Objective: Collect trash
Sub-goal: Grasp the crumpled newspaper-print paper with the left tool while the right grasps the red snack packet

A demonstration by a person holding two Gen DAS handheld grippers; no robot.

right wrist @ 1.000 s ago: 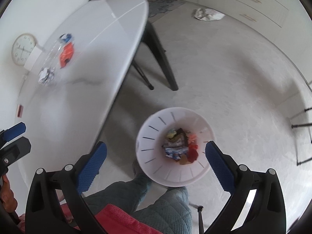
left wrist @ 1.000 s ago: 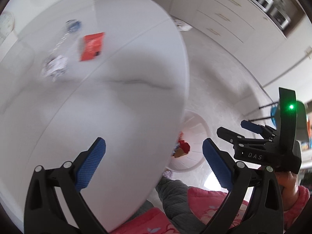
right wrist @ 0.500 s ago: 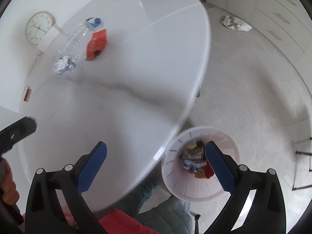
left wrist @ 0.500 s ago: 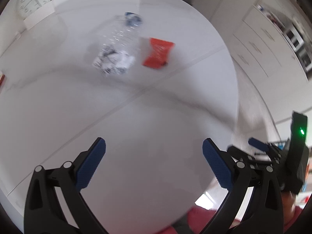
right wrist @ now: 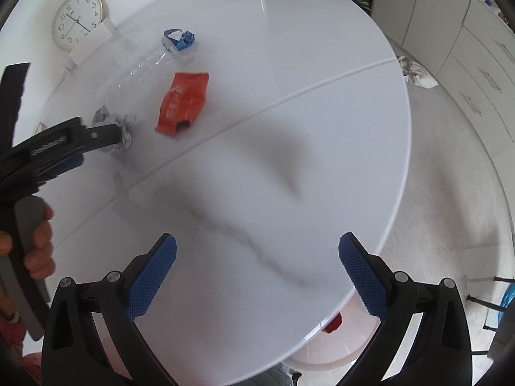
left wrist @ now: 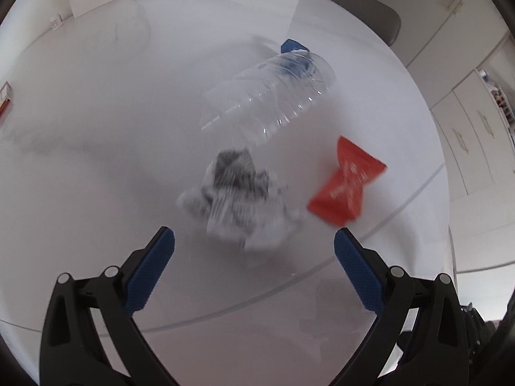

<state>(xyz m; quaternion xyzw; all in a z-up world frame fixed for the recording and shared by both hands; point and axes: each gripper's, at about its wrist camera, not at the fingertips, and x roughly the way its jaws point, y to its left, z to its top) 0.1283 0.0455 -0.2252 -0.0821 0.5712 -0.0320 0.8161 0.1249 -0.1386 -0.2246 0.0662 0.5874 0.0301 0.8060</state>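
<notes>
A crumpled paper ball (left wrist: 239,206) lies on the round white table (left wrist: 96,160), just ahead of my open left gripper (left wrist: 254,251). A clear plastic bottle (left wrist: 270,96) with a blue label lies beyond it, and a red wrapper (left wrist: 347,183) lies to the right. In the right wrist view the paper ball (right wrist: 124,127) is partly hidden by the left gripper's finger, near the bottle (right wrist: 145,61) and wrapper (right wrist: 182,103). My right gripper (right wrist: 257,257) is open and empty over the near table. The white bin (right wrist: 325,347) peeks out under the table's edge.
A clock (right wrist: 77,21) leans on the wall behind the table. A chair back (left wrist: 354,9) stands at the table's far side. White cabinets (right wrist: 482,64) line the right wall, and crumpled trash (right wrist: 415,72) lies on the floor there.
My left gripper has swung from the table edge over the table and closed in on the paper ball. My right gripper has risen from over the bin to over the table.
</notes>
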